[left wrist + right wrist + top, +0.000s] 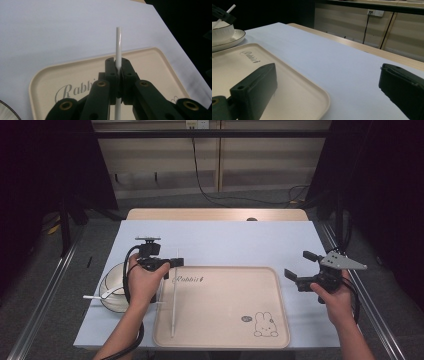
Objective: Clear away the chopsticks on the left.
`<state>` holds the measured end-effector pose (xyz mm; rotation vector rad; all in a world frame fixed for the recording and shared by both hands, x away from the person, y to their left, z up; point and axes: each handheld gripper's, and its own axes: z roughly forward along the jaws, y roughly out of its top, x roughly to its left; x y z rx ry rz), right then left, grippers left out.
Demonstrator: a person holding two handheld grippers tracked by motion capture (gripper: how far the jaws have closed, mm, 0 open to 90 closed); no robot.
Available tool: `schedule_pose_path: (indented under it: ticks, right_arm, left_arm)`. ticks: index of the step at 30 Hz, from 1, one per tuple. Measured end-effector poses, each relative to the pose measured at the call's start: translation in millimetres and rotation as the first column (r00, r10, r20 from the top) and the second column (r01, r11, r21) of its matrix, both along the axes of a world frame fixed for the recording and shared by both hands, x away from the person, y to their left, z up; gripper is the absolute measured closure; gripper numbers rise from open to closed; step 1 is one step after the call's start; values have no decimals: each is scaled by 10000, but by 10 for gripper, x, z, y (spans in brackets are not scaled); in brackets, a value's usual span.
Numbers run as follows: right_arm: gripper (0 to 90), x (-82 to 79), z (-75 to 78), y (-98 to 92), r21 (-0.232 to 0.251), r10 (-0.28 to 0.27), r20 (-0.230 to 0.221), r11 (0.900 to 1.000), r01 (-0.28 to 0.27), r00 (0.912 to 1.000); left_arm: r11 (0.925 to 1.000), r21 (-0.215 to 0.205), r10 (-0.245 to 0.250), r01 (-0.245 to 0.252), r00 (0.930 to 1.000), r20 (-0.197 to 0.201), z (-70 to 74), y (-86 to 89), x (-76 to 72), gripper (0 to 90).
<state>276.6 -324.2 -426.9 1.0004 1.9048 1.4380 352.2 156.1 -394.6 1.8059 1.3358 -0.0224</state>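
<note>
Clearly, the work is at its middle stage. Nearest to the person, the beige tray (235, 320) with a rabbit drawing lies on the light blue table cover (225, 240), and a long white straw (175, 295) stands slanted over the tray's left part, its lower end near the front rim. The left gripper (172, 262) has its jaws together, clamped on the upper part of this straw; in the left gripper view the straw (118, 50) sticks out beyond the jaw tips. I judge that the straw is being brought down to the tray, so laying it flat and releasing it are left. At the right of the tray, the right gripper (299, 270) waits with jaws apart, holding nothing. Behind the left hand stands a white bowl (114, 287) on a plate, with another white stick across its front.
</note>
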Motion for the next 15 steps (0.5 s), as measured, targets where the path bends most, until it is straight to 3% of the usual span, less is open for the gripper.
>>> schedule_pose_path:
  ticks: [2,7,13,15]
  right_arm:
    - [12,3,-2,1,-26,4,37,10000,-4,10000]
    - [12,1,-3,4,-6,76,-12,10000,-76,10000]
    - [12,-1,-3,6,-52,19,-17,10000,-19,10000]
    - [11,2,-4,3,-30,119,-49,9999,-119,9999]
  left_arm:
    - [9997,143,194,-192,9998,-112,-55,-18,20,868]
    - [9927,1035,672,-621,9966,-468,-213,-48,84,866]
    - [9812,1481,1380,-1235,9861,-922,-376,-23,143,865]
    - [9816,1411,1458,-1288,9823,-1176,-420,-16,163,865]
